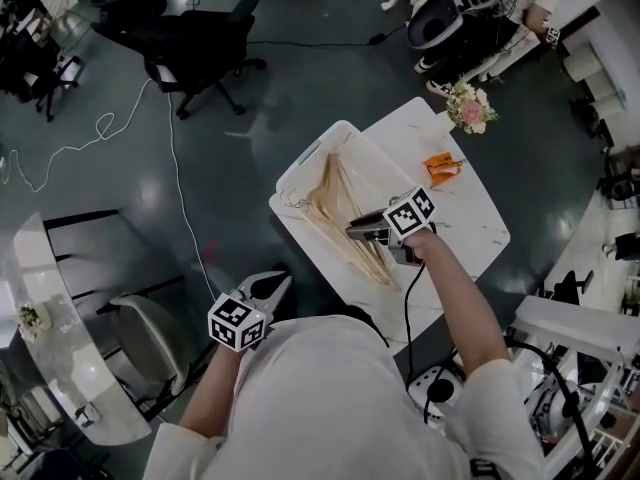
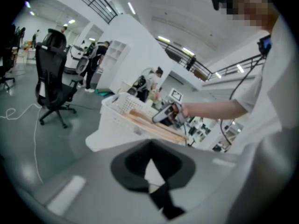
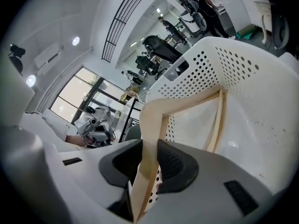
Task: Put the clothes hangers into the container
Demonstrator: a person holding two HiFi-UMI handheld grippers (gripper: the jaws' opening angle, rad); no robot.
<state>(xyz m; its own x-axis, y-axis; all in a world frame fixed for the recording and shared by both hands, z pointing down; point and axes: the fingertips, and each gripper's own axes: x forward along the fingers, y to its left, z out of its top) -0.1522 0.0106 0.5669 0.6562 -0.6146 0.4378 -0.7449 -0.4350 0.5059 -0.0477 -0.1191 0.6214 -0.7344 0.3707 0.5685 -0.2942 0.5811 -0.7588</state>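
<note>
Right gripper is clamped on a pale wooden clothes hanger, with the ribbed dark pads pressing both faces of one flat arm and the jaws only as far apart as the wood is thick. The hanger runs forward from the jaws into the white perforated plastic basket, its far end inside against the holed wall. In the head view the gripper sits low over the basket's near side, and wooden hangers lie lengthwise in the basket, count unclear. The left gripper view shows them slanting over the basket's rim.

Left gripper has its jaws together and nothing in them. It is held out over the grey floor, well apart from the basket, pointing toward it.

The basket stands on a white marble-look table. Also on the table, past the basket, are a pink flower bunch and a small orange object. A black office chair stands on the floor beyond
</note>
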